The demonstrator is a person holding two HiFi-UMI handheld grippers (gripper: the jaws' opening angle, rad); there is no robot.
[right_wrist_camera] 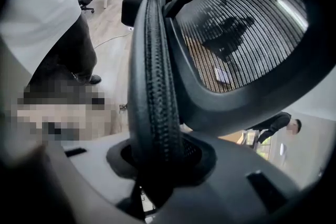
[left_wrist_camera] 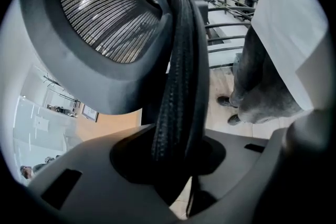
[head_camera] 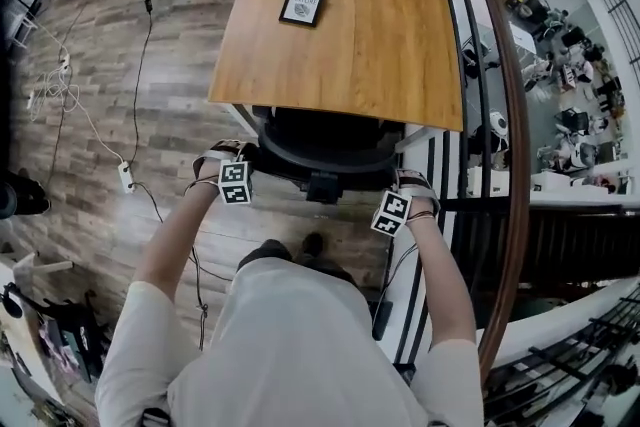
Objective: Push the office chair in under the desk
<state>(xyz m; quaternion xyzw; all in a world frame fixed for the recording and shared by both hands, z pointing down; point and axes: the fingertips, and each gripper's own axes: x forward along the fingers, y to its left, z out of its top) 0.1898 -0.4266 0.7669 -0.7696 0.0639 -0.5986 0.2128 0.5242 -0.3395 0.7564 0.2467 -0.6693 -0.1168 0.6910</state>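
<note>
The wooden surface (head_camera: 340, 25) fills the upper middle of the head view. The black office chair (head_camera: 325, 140) sits at its near edge in the centre of the frame, seat mostly hidden beneath it by my reading. Only the curved backrest and its rear mount stand out on my side. I judge the push largely done, with a short stretch left until the backrest meets the edge. My left tongs (head_camera: 232, 160) and right tongs (head_camera: 408, 185) sit at the two ends of the backrest. Each is clenched on the padded backrest rim (left_wrist_camera: 178, 86) (right_wrist_camera: 155, 86), which runs straight down between its jaws in both gripper views. A small framed card (head_camera: 303, 2) lies on the far part of the surface.
</note>
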